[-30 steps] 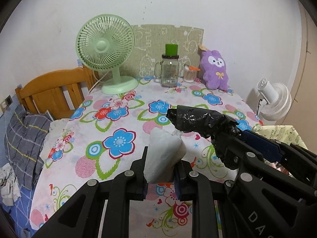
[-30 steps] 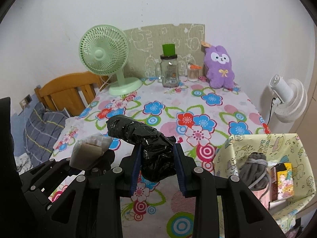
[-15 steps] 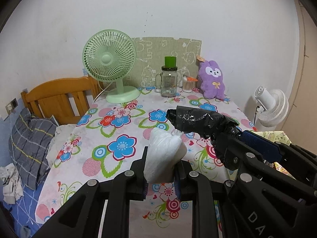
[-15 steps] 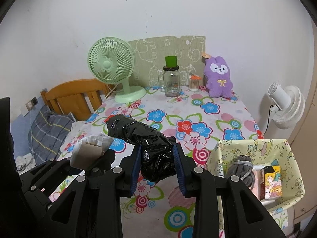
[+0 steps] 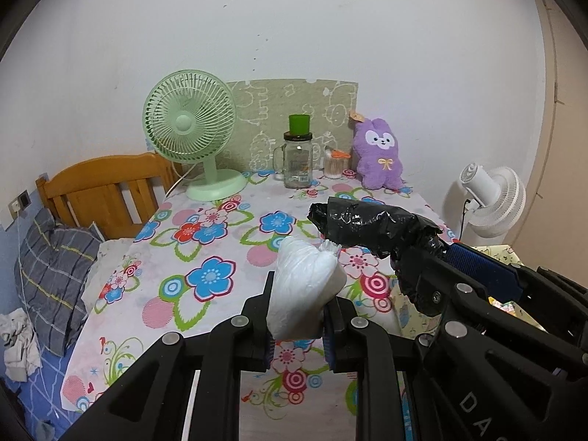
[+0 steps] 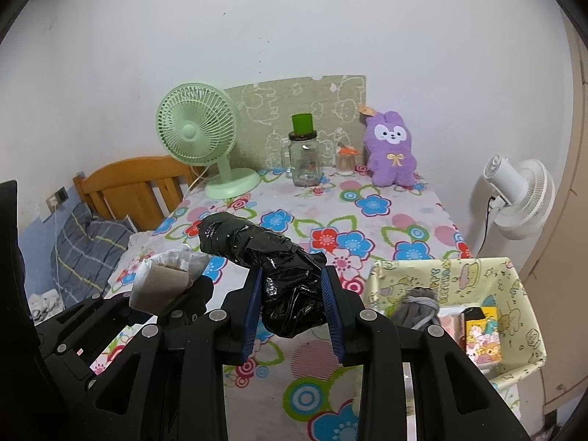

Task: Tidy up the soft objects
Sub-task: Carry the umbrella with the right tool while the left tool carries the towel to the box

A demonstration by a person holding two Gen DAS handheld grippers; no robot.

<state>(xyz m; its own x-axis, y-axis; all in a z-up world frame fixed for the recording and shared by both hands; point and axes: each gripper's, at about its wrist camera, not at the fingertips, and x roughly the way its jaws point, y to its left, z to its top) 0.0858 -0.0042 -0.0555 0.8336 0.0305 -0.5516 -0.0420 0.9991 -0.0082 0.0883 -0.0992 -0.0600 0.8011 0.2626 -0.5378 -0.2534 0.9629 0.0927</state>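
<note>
White plastic-wrapped bundle [image 5: 305, 290] — clamped between the pads of the left gripper [image 5: 297, 325], standing upright above the flowered tablecloth [image 5: 205, 257] and clear of it. Black plastic-wrapped bundle [image 6: 272, 257] — clamped in the right gripper [image 6: 292, 312], its long end pointing up and to the left across the table. In the right wrist view the white bundle [image 6: 165, 279] sits just left of the black one, the two close together but apart. A yellow-green fabric bin [image 6: 514, 286] stands at the table's right edge, holding a grey knotted item [image 6: 419, 307] and a colourful box [image 6: 481, 334]. At the far end of the table stand a green fan [image 5: 191, 128], a glass jar [image 5: 297, 161] and a purple plush [image 5: 380, 158].
</note>
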